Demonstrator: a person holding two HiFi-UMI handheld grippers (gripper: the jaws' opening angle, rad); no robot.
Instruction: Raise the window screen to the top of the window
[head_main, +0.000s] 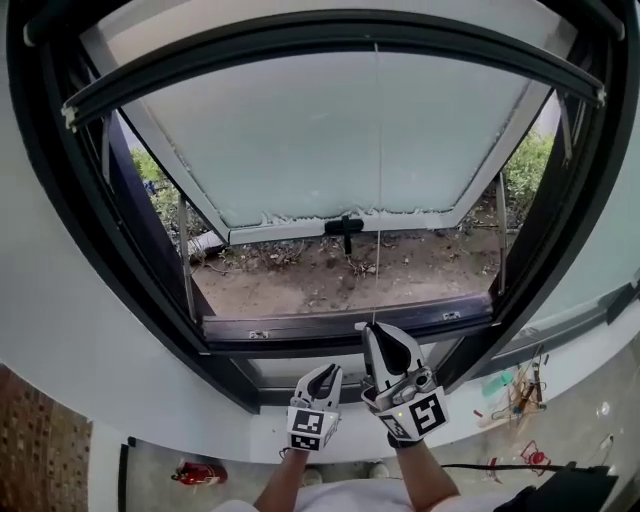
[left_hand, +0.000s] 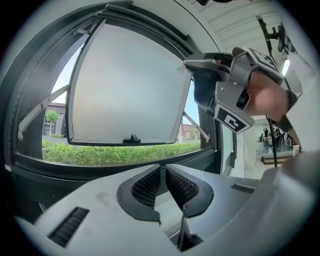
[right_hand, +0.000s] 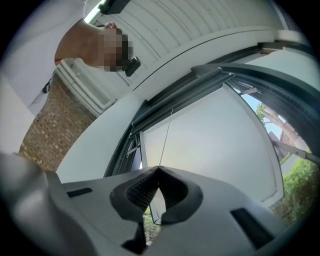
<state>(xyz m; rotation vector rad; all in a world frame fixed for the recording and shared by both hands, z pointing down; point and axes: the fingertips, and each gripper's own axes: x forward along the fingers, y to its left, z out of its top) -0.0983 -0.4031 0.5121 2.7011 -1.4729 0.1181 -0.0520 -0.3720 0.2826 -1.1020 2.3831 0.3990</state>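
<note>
A thin pull cord (head_main: 379, 150) hangs from a dark bar (head_main: 330, 45) near the top of the black window frame (head_main: 120, 260) and runs down to my right gripper (head_main: 372, 330). That gripper points upward at the lower rail (head_main: 300, 328) and is shut on the cord's lower end. In the right gripper view the cord (right_hand: 166, 137) rises from the closed pads of the right gripper (right_hand: 159, 169). My left gripper (head_main: 327, 372) is just left of it and lower, shut with nothing in it (left_hand: 162, 170). The right gripper (left_hand: 187, 64) shows at the upper right of the left gripper view.
The frosted sash (head_main: 330, 140) is swung outward on side stays, with a black handle (head_main: 345, 228) on its lower edge. Bare soil (head_main: 340, 275) and a hedge (left_hand: 120, 150) lie outside. A red extinguisher (head_main: 198, 472) and cables (head_main: 515, 392) are on the floor.
</note>
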